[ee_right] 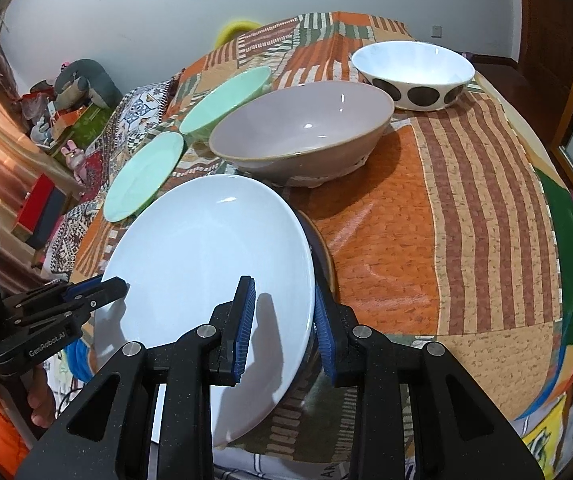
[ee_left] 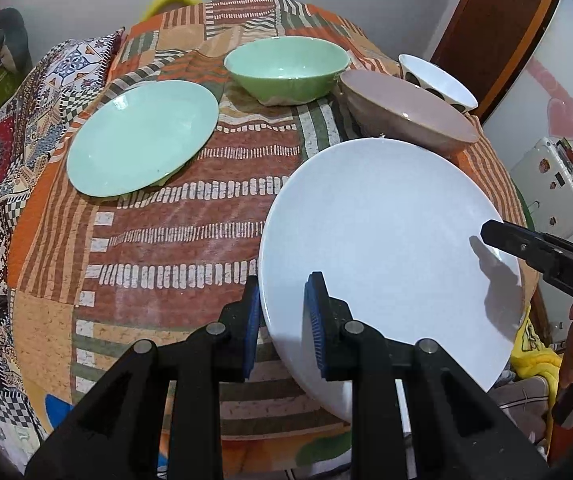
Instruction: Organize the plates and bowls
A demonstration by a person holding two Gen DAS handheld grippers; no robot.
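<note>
Two grippers gripped one round white ceramic plate (ee_left: 386,248) from opposite edges. In the left wrist view, the left gripper (ee_left: 282,320) had its blue ribbed pads (ee_left: 315,320) narrowed onto the plate's near-left rim, one pad above and one below; the lower pad was partly hidden behind the rim. The plate was tilted, its far edge just beside a wide mauve-grey ceramic bowl (ee_left: 406,108), though whether they touched could not be told. The right gripper (ee_left: 498,236) entered from the right edge, only one black finger showing on the rim, its body cut off by the frame. Farther off on the patchwork-patterned cloth (ee_left: 166,240) lay a mint-green plate (ee_left: 142,138), a green bowl (ee_left: 286,72), and a white bowl with dark spots (ee_left: 438,80), half hidden behind the mauve-grey one.

In the right wrist view, the right gripper (ee_right: 282,328) was nearly closed on the white plate's (ee_right: 206,264) right rim, the plate's underside hiding most of the right pad. A dark rounded edge (ee_right: 322,248) peeked out beneath the plate; what it belonged to was unclear. The left gripper (ee_right: 114,288) clamped the opposite rim at far left, its handle cut off. The mint-green plate (ee_right: 146,176) and green bowl (ee_right: 226,96) were seen edge-on behind the mauve-grey bowl (ee_right: 302,128); the spotted bowl (ee_right: 412,74) stood clear.
</note>
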